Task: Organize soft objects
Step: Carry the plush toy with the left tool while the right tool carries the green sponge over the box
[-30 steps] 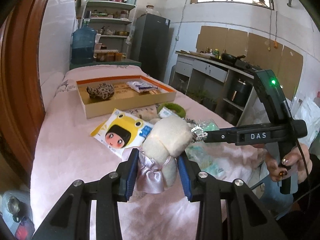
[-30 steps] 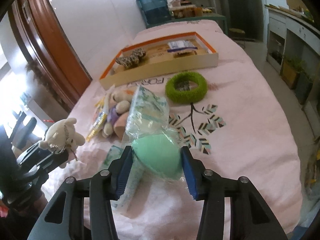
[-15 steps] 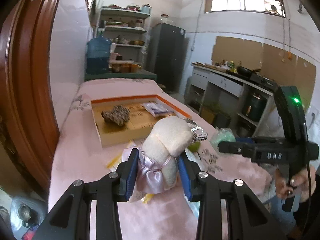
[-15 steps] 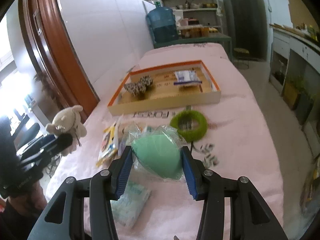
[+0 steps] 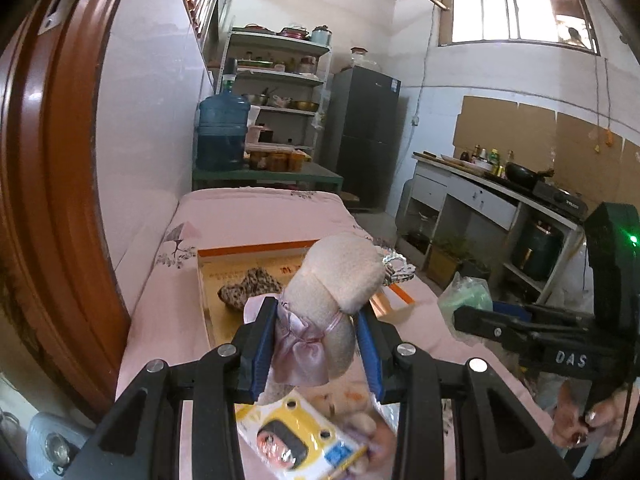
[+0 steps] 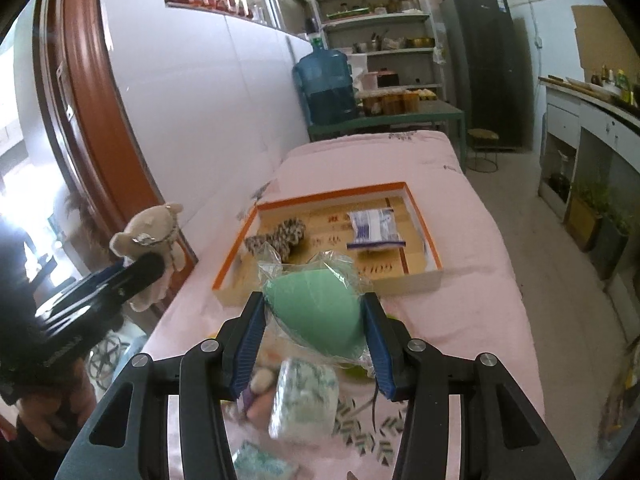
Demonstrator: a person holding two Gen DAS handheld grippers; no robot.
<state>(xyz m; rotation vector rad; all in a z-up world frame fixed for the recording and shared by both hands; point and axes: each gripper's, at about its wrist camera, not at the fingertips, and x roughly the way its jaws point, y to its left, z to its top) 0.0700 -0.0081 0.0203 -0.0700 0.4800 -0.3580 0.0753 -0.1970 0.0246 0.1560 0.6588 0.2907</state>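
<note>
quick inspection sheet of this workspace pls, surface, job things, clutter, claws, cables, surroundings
surface: pink cloth over a long table.
job's things: orange-rimmed tray holds a leopard-print soft item and a white-blue packet.
clutter: yellow cartoon packet, wrapped tissue pack on the cloth below the claws.
grippers: left claw shut on beige plush bear; right claw shut on bagged green sponge; both held above the cloth.
cables: nothing seen.
surroundings: water jug, shelves, fridge.
</note>
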